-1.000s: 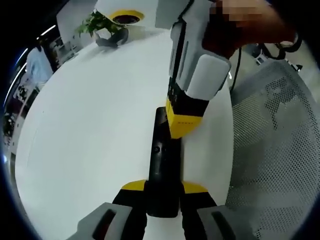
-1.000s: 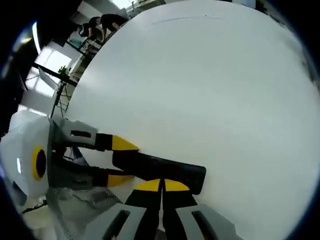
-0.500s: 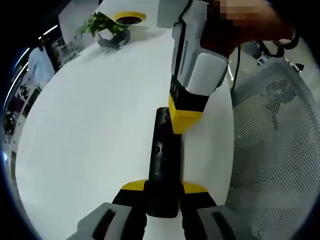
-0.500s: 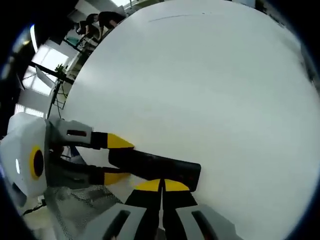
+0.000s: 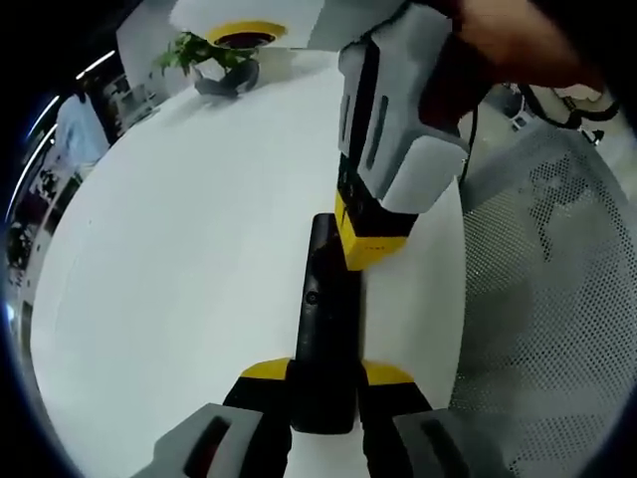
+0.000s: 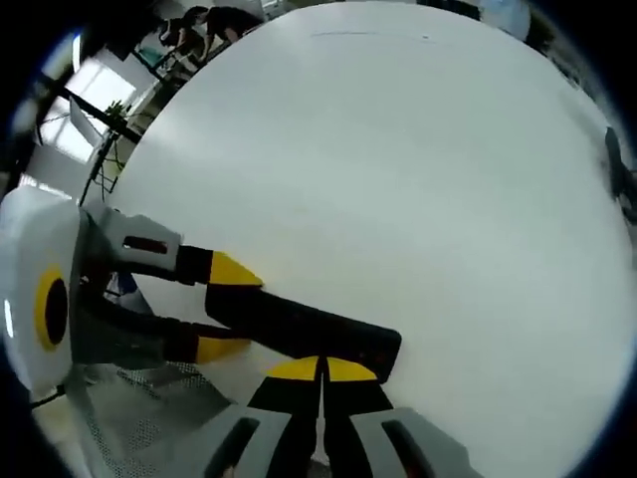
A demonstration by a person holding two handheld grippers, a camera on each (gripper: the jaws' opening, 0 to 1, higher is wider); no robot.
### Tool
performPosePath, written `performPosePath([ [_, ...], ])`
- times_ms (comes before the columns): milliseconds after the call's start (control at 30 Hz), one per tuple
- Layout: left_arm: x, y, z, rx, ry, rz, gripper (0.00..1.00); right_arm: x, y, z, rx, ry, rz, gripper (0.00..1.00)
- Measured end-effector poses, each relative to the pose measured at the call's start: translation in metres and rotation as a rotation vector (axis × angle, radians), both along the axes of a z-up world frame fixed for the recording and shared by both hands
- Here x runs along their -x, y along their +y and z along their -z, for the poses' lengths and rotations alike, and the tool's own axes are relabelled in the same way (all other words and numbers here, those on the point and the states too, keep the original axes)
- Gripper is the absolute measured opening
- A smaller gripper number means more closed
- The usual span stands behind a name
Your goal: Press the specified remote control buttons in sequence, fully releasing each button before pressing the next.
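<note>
A black remote control [image 5: 323,319] lies lengthwise on the white round table [image 5: 179,219]. My left gripper [image 5: 325,373] is shut on its near end, one yellow-tipped jaw on each side. My right gripper [image 5: 370,239] comes down from the top, held by a hand, and its shut yellow tips rest on the remote's far right part. In the right gripper view, the right gripper [image 6: 320,370] is shut with its tips against the remote control [image 6: 299,324]. The left gripper [image 6: 214,309] clamps the remote from the left there.
A potted plant [image 5: 204,55] and a yellow-ringed object [image 5: 244,35] stand at the table's far edge. A white mesh chair [image 5: 547,299] is close on the right. The table [image 6: 398,149] stretches wide and bare beyond the remote. People stand far off [image 6: 214,20].
The right gripper's body has tilted a little while its tips stay on the remote. The left gripper and the remote have not moved.
</note>
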State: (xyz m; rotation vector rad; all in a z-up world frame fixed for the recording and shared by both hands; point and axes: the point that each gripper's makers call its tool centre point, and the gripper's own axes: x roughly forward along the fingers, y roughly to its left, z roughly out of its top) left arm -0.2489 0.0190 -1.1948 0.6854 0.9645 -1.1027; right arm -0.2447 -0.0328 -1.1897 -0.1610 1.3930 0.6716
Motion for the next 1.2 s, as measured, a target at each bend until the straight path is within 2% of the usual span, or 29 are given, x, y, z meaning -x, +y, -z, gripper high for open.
performPosePath([
  [67,0.000,0.000,0.000,0.012,-0.003,0.001,0.25,-0.001,-0.001,0.000,-0.003,0.004,-0.001,0.00],
  [167,0.000,0.000,0.000,0.020,-0.008,0.001,0.24,0.000,-0.001,0.000,-0.020,0.000,-0.065,0.00],
  [300,0.000,0.000,0.000,0.034,-0.010,0.005,0.24,-0.001,-0.001,0.001,-0.028,-0.005,-0.051,0.00],
  [433,-0.001,0.000,0.000,0.053,-0.011,0.008,0.25,-0.001,0.000,0.001,-0.018,-0.038,-0.113,0.00],
  [700,0.000,0.000,-0.001,0.055,-0.006,0.039,0.24,-0.002,0.000,0.001,-0.004,-0.040,-0.045,0.00],
  [767,0.000,0.000,-0.001,0.058,-0.007,0.041,0.24,-0.003,0.000,0.001,-0.019,-0.022,-0.033,0.00],
  [867,0.000,0.000,-0.001,0.065,-0.009,0.040,0.24,-0.002,-0.001,-0.001,-0.056,0.037,-0.002,0.00],
  [933,0.000,0.000,-0.001,0.065,-0.011,0.040,0.24,-0.002,-0.001,-0.002,-0.067,0.039,-0.007,0.00],
  [1200,0.000,0.000,0.000,0.062,-0.012,0.038,0.24,-0.015,0.006,-0.010,-0.077,-0.019,0.013,0.00],
])
